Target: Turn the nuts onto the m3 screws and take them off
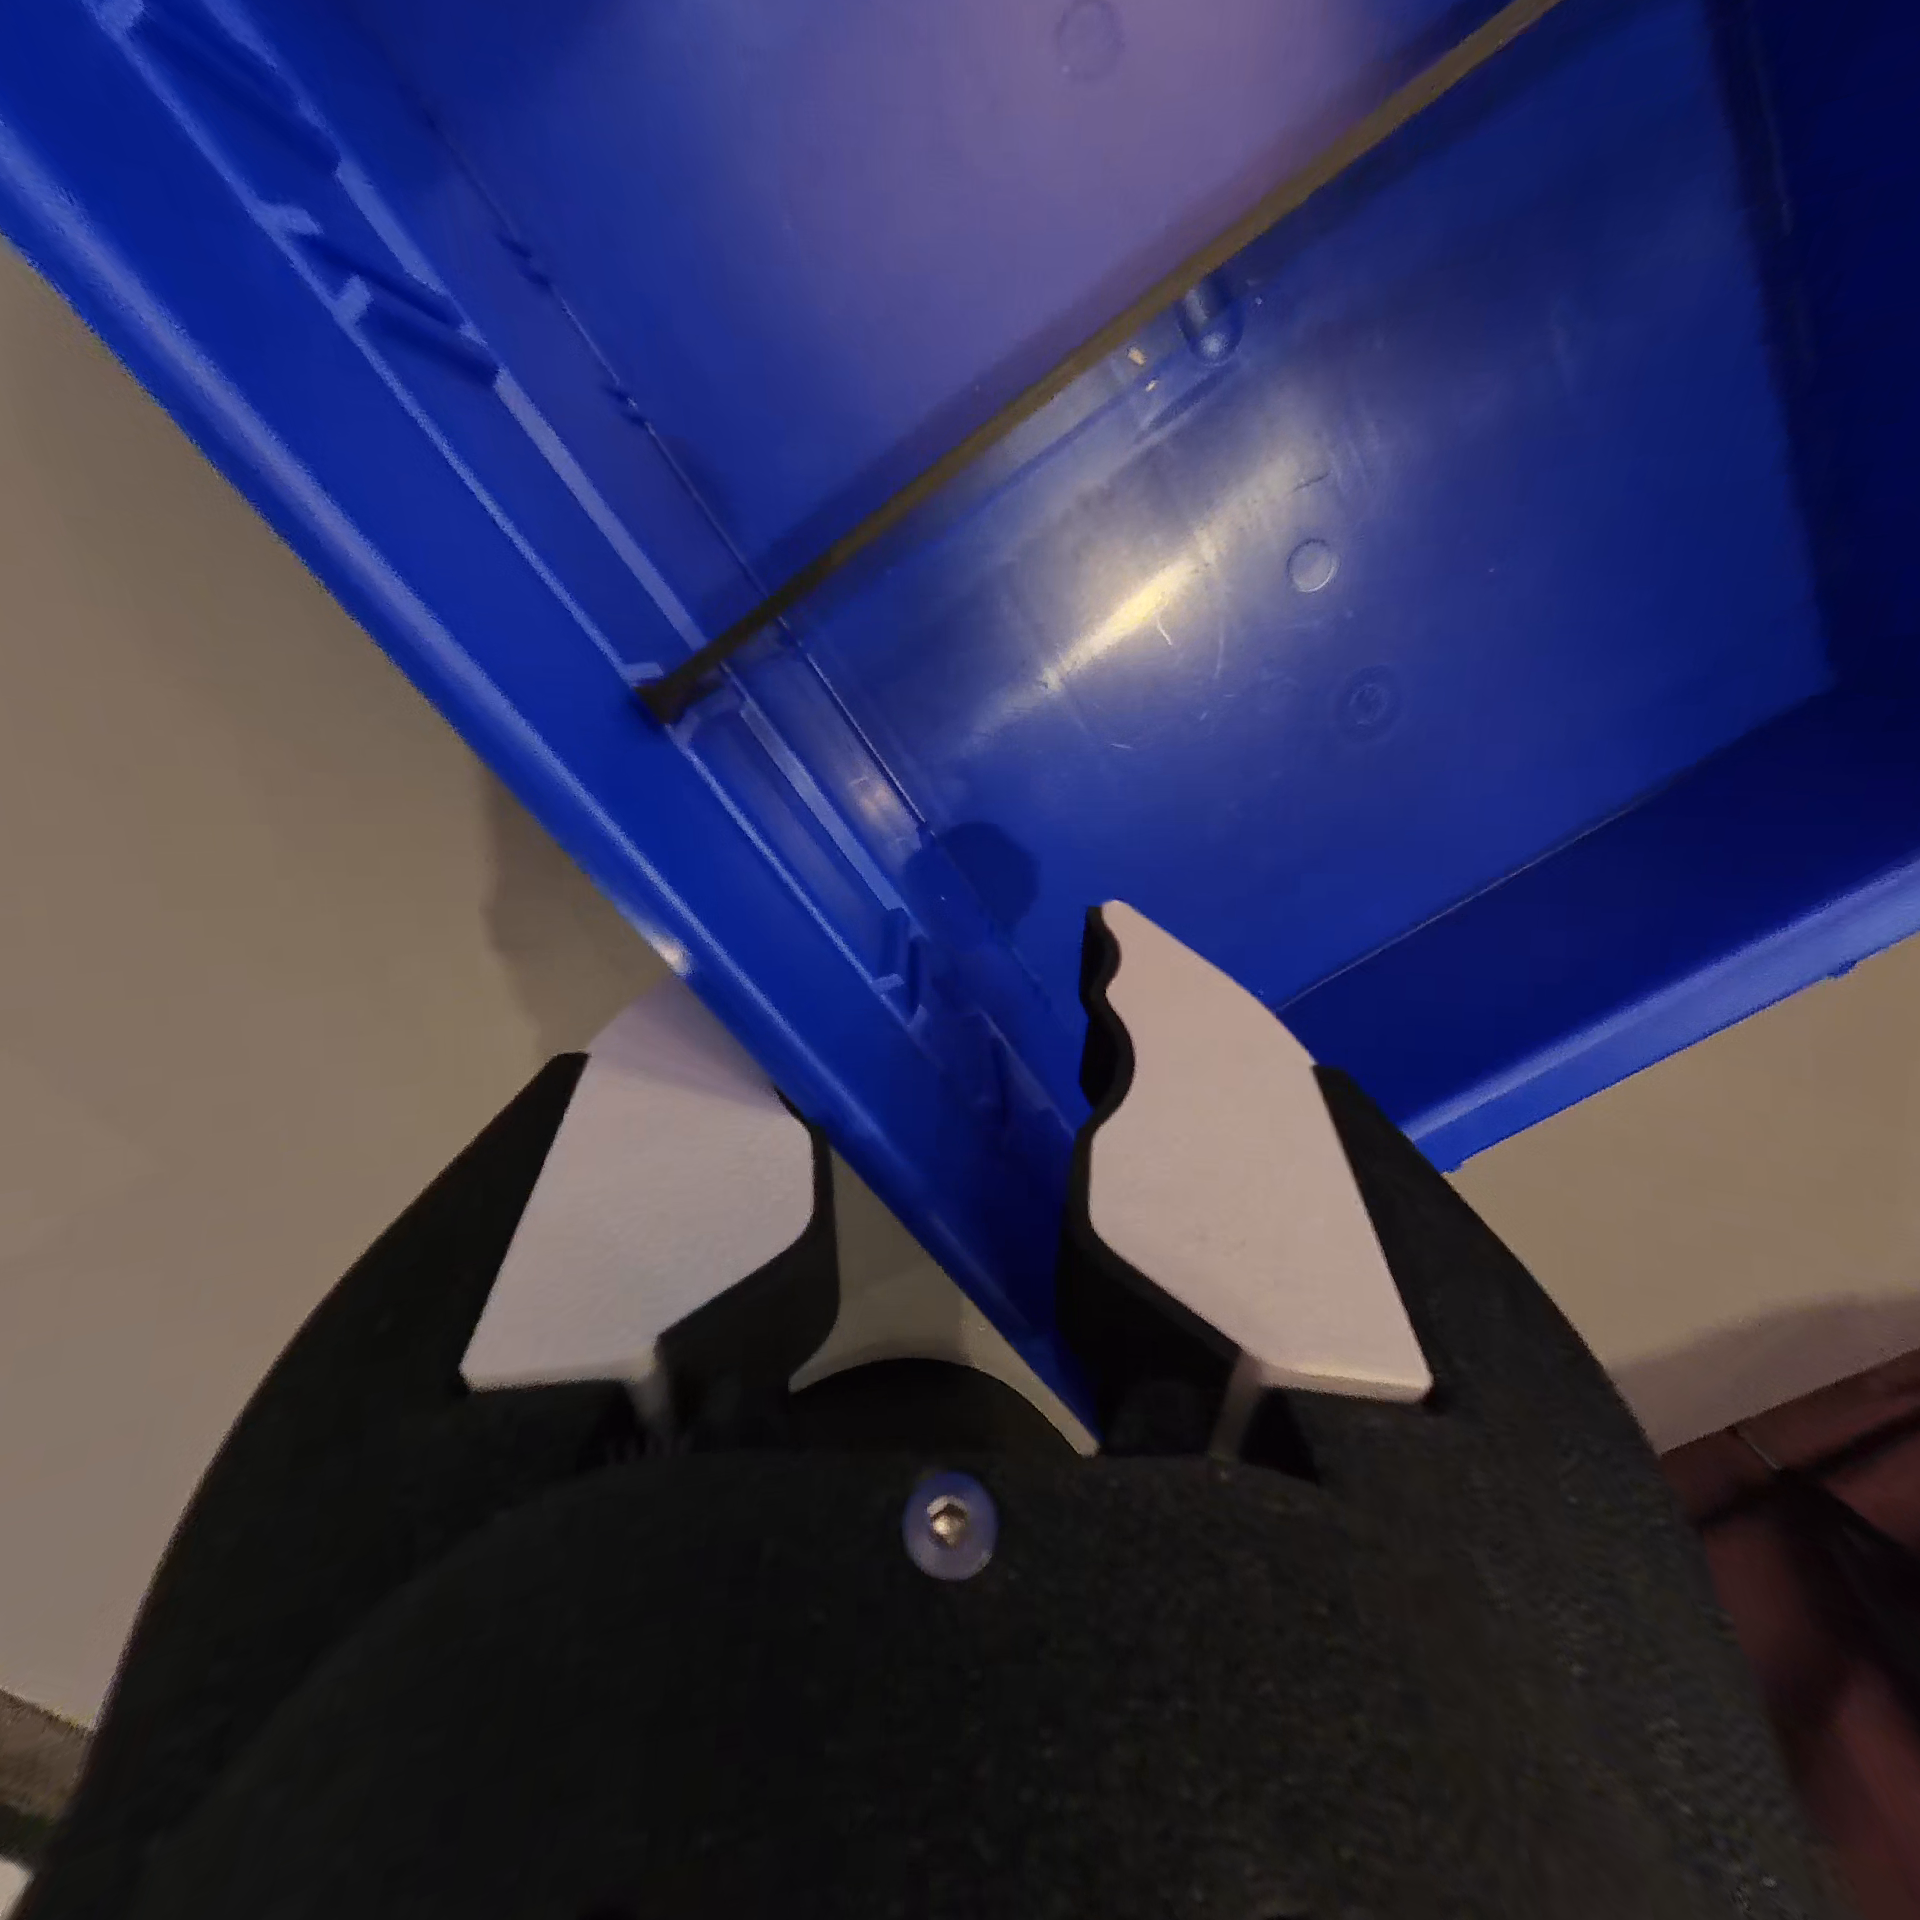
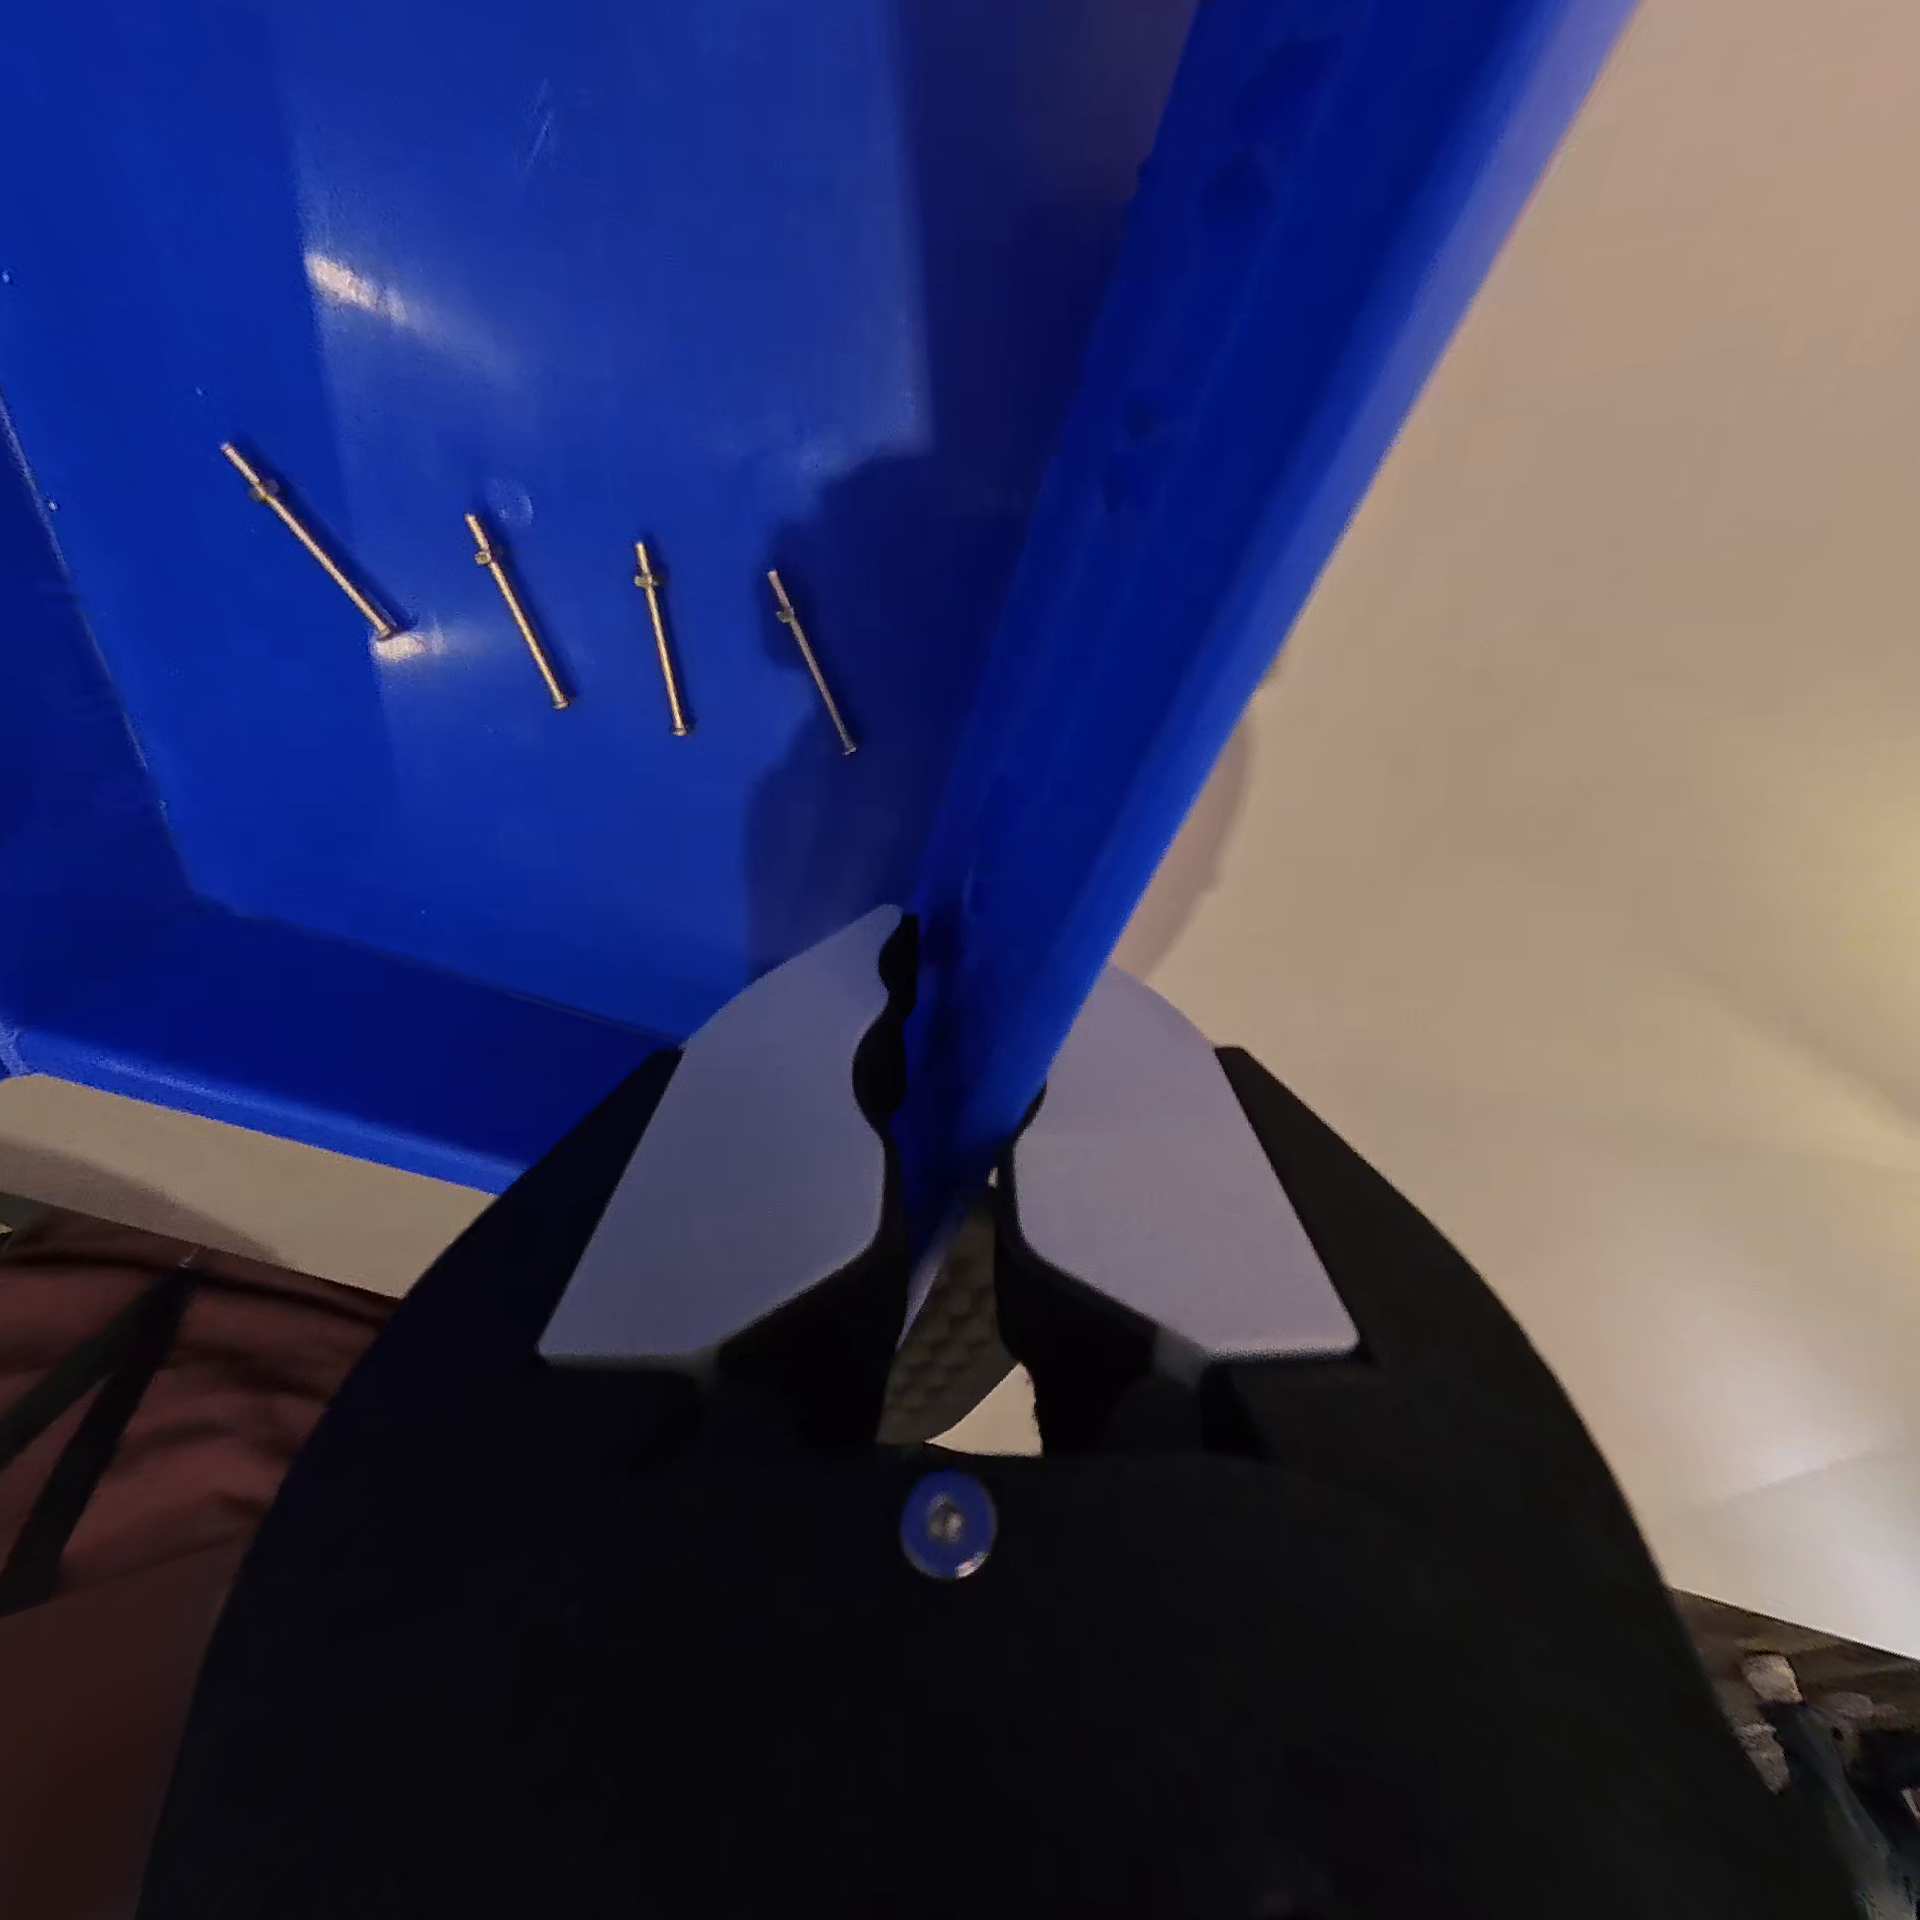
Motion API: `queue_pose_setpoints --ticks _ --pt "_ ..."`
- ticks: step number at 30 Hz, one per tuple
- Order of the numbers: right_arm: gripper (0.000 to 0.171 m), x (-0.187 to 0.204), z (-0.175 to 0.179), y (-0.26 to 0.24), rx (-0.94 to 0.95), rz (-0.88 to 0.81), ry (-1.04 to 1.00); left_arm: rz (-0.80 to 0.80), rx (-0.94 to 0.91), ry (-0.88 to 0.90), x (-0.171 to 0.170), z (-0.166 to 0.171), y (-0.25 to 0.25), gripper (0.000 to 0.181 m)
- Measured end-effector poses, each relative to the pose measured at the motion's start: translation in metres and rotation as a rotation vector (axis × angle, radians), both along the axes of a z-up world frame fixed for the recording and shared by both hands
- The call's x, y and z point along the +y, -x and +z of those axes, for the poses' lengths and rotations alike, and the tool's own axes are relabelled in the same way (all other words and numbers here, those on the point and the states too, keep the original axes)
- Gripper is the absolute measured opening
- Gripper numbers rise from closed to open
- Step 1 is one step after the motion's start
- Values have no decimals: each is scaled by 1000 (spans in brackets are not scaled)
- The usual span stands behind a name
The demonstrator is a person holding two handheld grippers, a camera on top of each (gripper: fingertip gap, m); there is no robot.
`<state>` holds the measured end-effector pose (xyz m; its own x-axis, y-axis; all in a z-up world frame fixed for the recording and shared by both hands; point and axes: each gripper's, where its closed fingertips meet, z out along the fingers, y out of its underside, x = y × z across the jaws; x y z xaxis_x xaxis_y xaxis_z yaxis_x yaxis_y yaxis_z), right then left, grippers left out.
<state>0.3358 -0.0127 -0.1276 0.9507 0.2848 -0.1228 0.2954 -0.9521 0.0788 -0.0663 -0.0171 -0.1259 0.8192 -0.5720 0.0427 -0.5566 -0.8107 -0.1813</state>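
Several thin m3 screws (image 2: 660,637) lie side by side on the floor of a blue plastic bin (image 2: 1143,520). Each carries a small nut (image 2: 646,579) near its far end. My right gripper (image 2: 997,945) is shut on the bin's right side wall, with one finger inside and one outside. My left gripper (image 1: 894,956) straddles the bin's left wall (image 1: 727,883) the same way and is closed against it. Its outer fingertip is hidden behind the wall. No screws show in the left wrist view.
A black divider strip (image 1: 1039,416) crosses the bin's floor. The bin rests on a beige tabletop (image 1: 260,727), which also shows in the right wrist view (image 2: 1558,727). Dark red fabric (image 2: 156,1403) lies past the table's near edge. One gripper's finger ends stand about 40 cm off the other's.
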Motion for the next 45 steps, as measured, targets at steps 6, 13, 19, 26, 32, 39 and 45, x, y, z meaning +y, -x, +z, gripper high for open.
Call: queue_pose_setpoints --ticks 6,13,19,26,32,39,45 --pt "19 7 -1 -2 -28 -19 -22 -20 -228 217 -25 13 -14 62" --pt "25 22 -5 -7 -100 -30 -66 27 -314 85 -12 59 15 62" --pt "21 26 -17 -3 -56 -47 -37 111 -400 -323 16 139 57 50" --pt "6 26 -18 4 26 -109 -28 132 -339 -947 26 232 97 45" --pt "7 26 -18 3 -17 -147 -35 136 -240 -1074 31 238 112 33" --pt "4 24 -19 4 23 -156 16 117 -295 -965 29 225 122 19" --pt "5 12 -16 -12 50 -170 55 97 -358 -950 13 233 126 16"
